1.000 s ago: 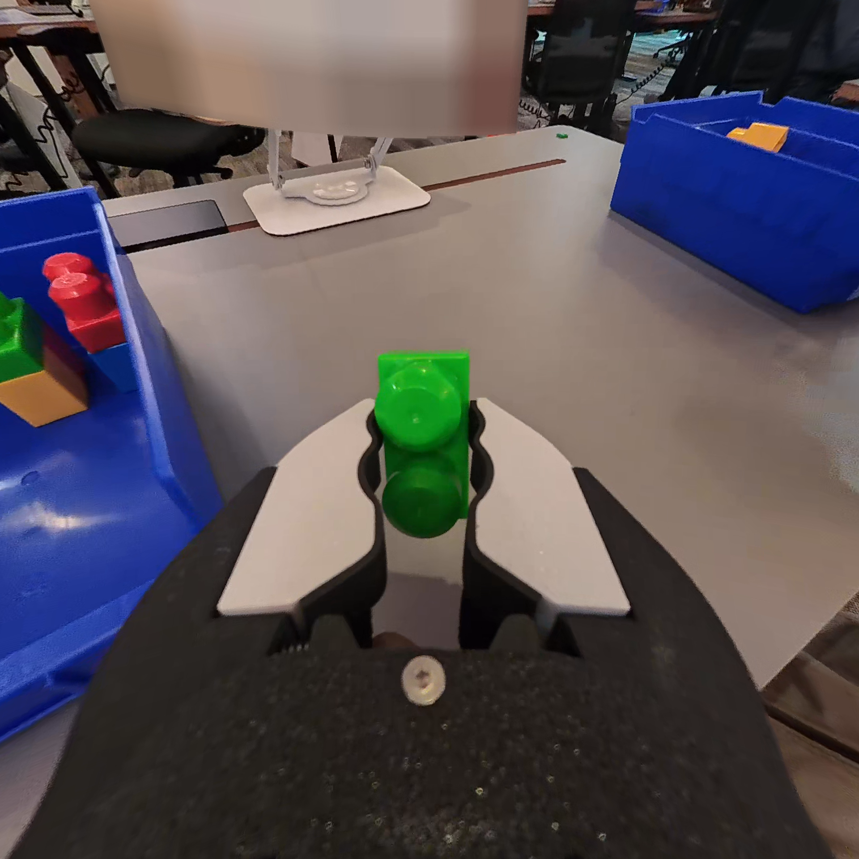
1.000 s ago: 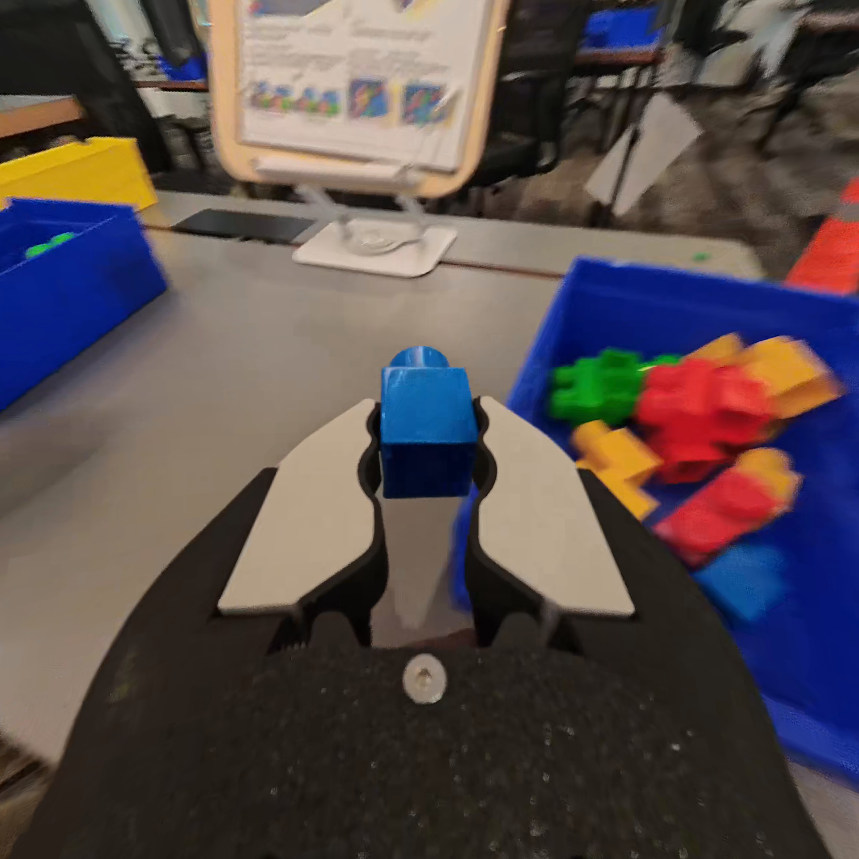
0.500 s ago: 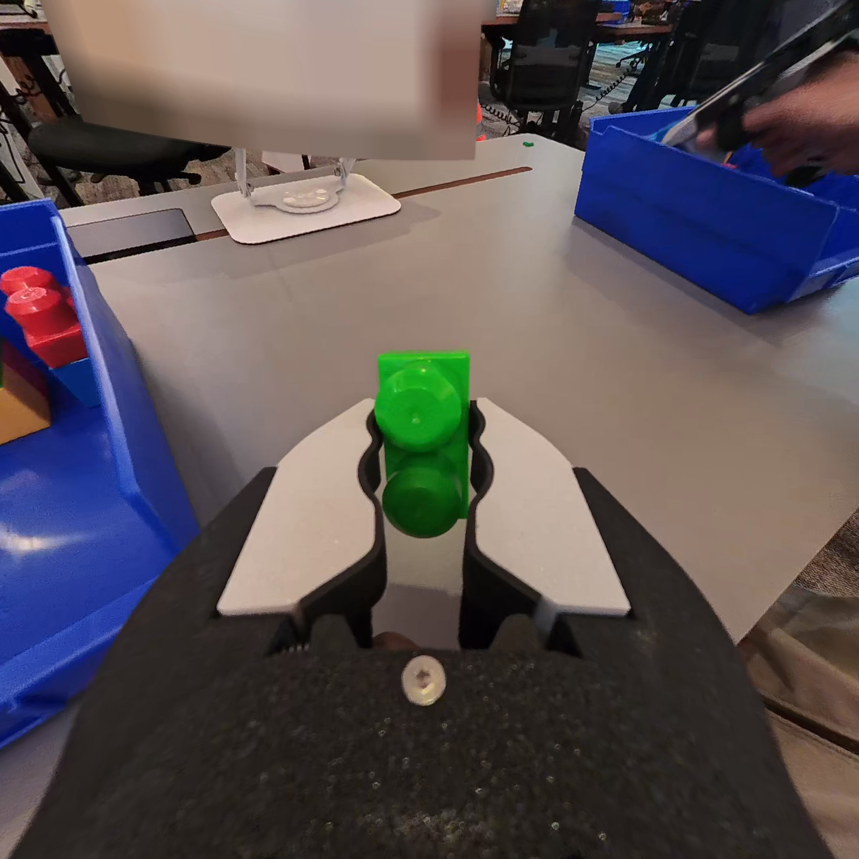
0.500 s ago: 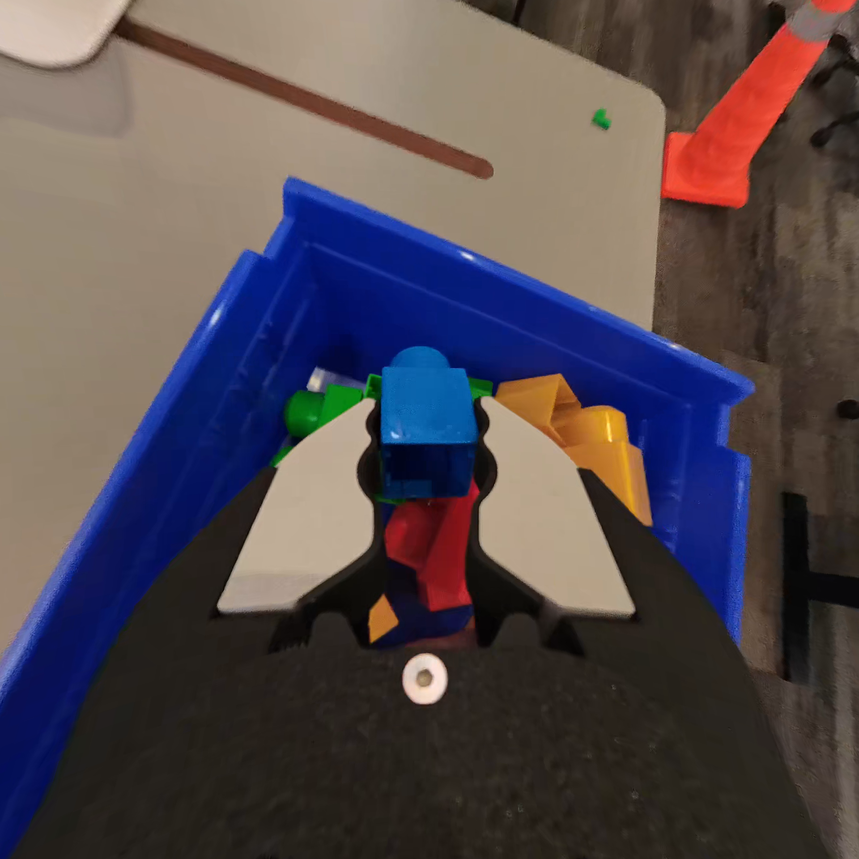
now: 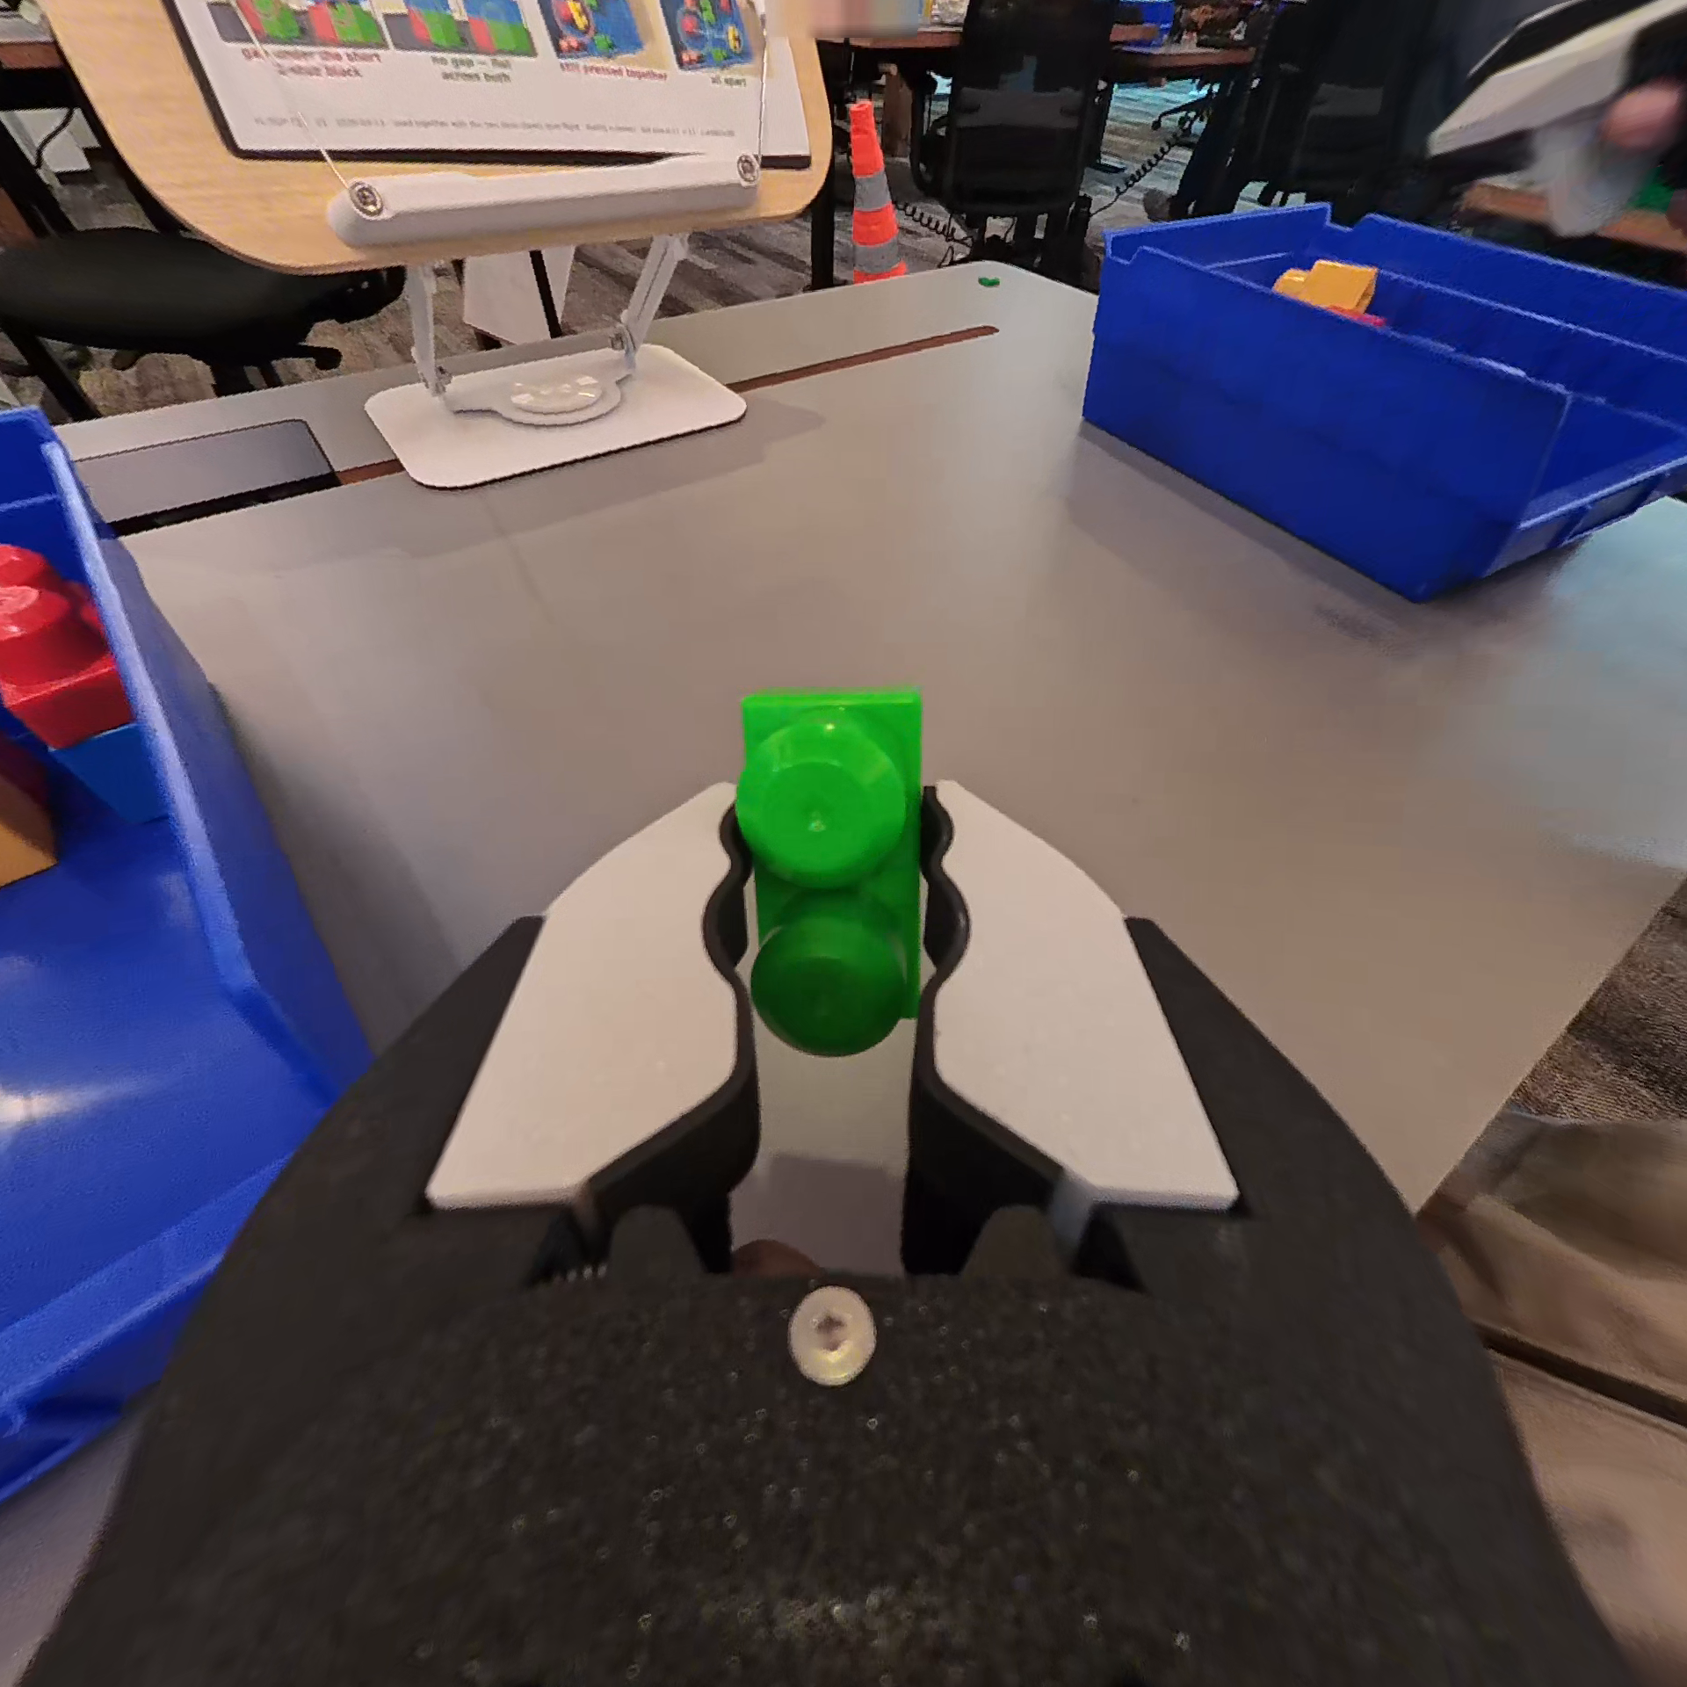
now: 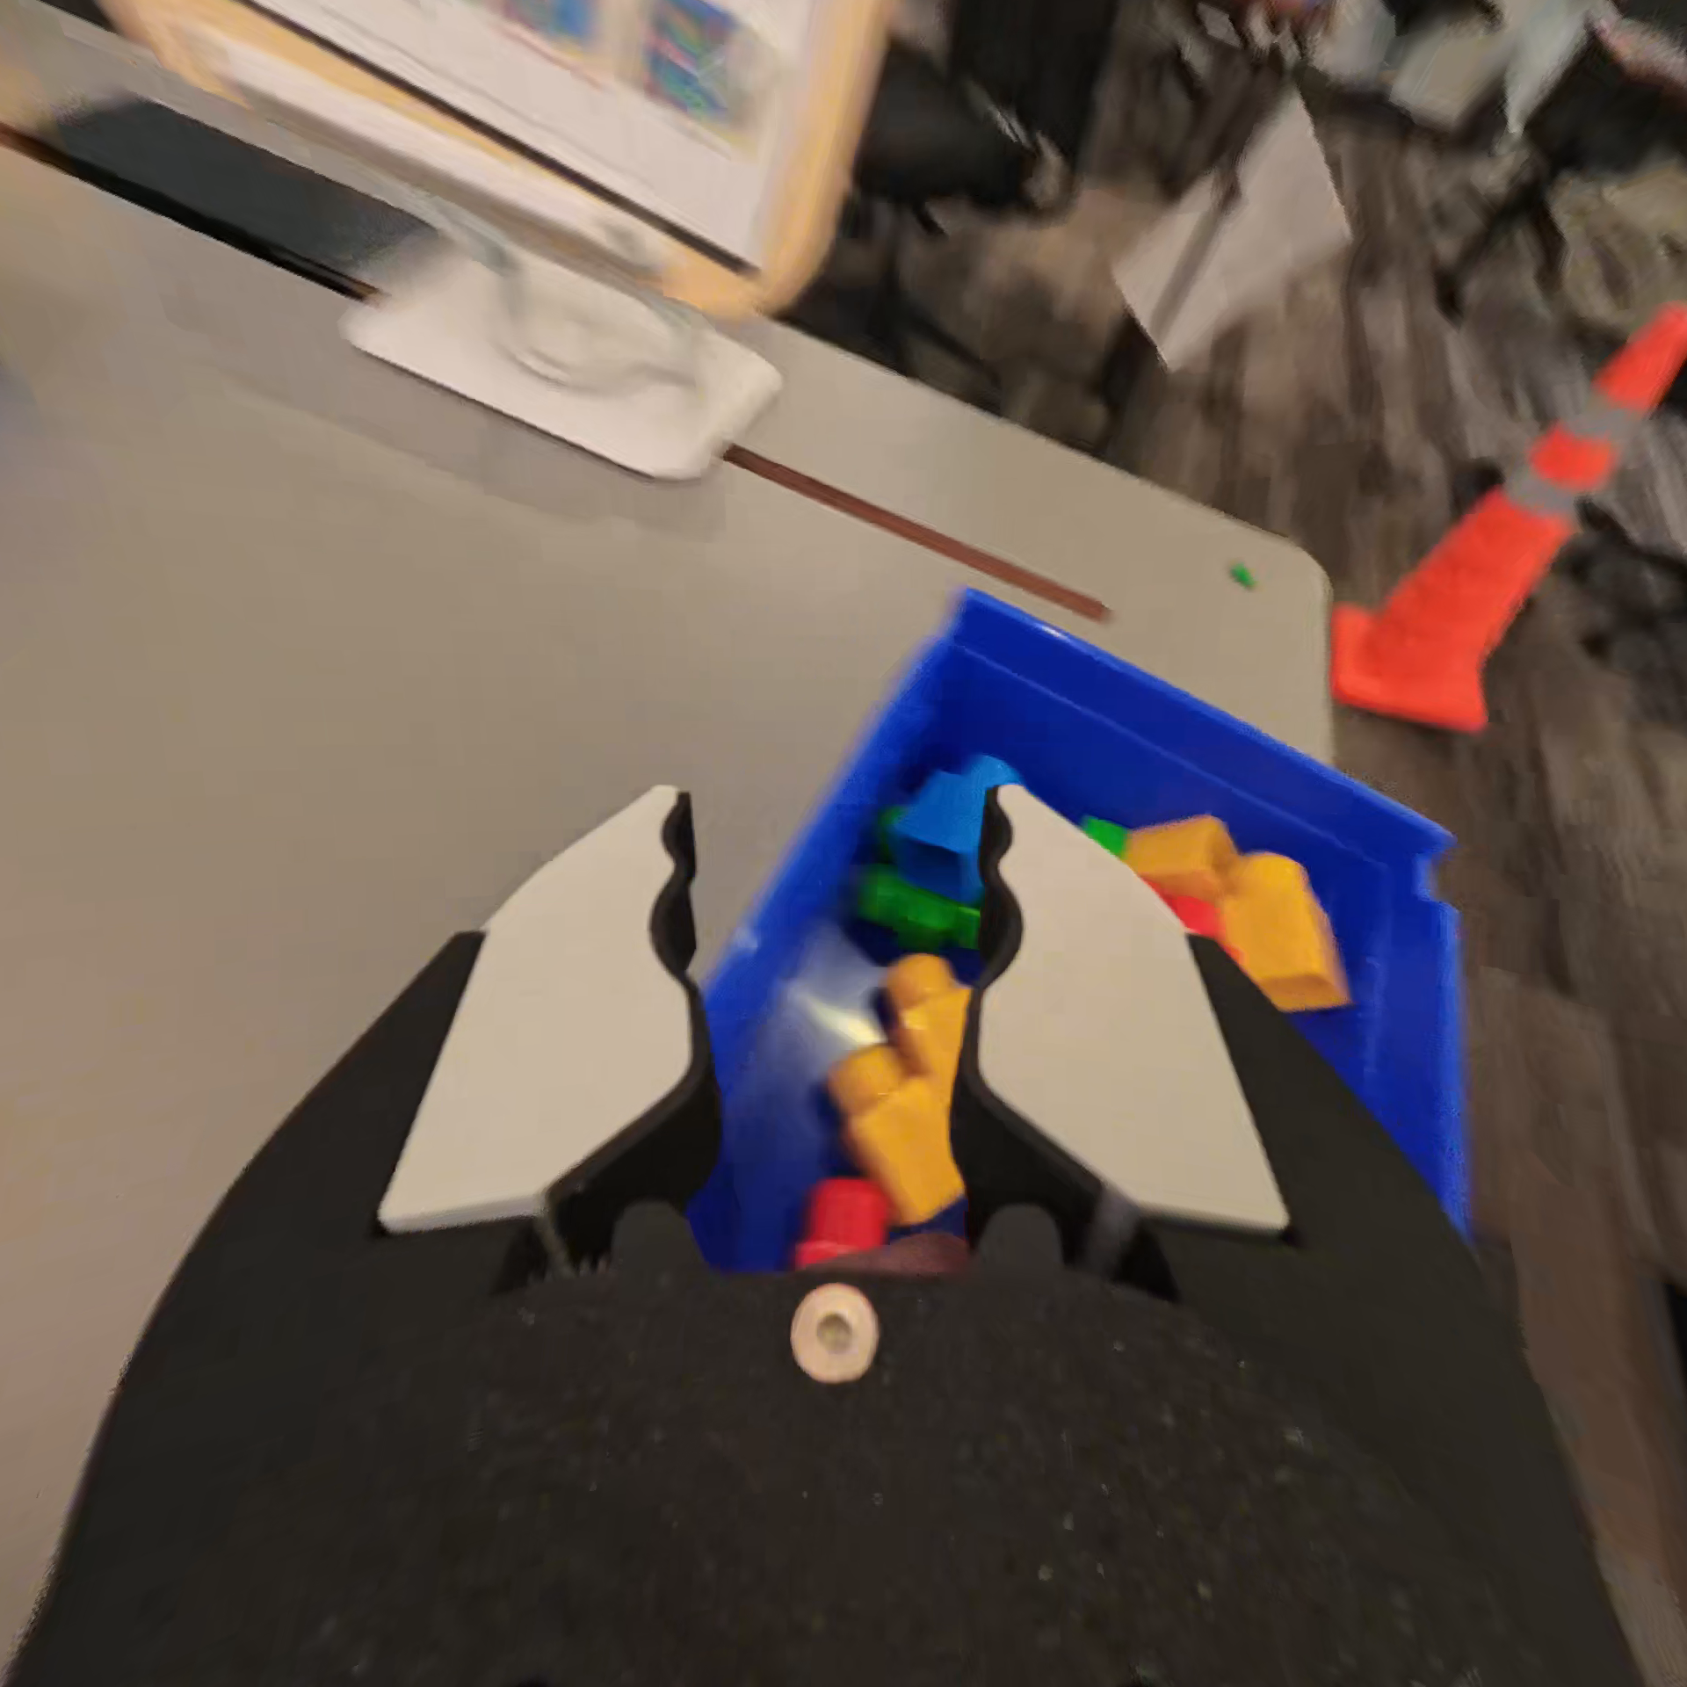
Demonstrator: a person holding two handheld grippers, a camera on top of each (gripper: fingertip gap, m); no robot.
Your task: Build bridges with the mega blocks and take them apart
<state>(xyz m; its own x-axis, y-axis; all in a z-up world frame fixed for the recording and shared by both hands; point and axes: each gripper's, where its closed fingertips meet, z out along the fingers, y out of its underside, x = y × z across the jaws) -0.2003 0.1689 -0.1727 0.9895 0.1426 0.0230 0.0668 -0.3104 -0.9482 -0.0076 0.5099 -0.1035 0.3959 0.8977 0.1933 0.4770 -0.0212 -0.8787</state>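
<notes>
My left gripper (image 5: pixel 831 812) is shut on a green two-stud block (image 5: pixel 831 867) and holds it above the grey table (image 5: pixel 639 639). My right gripper (image 6: pixel 835 822) is open and empty above the near left corner of a blue bin (image 6: pixel 1187 721). A small blue block (image 6: pixel 945 835) lies in that bin on a green block (image 6: pixel 913 908), among yellow blocks (image 6: pixel 904 1095) and red blocks (image 6: pixel 840 1219). The same bin shows in the left wrist view (image 5: pixel 1369 429) at the right, with a yellow block (image 5: pixel 1324 285) inside. The right gripper's body (image 5: pixel 1534 100) shows blurred above it.
A second blue bin (image 5: pixel 137 1050) at the left holds stacked red (image 5: pixel 46 657), blue and yellow blocks. An instruction board on a white stand (image 5: pixel 557 406) is at the table's back. Orange cones (image 6: pixel 1497 566) stand on the floor beyond the table. About 40 centimetres separates my left fingertips from my right.
My right gripper carried the small blue block over the right bin, opened and dropped it in, then drew back. My left gripper keeps its hold on the green block and has shifted only slightly.
</notes>
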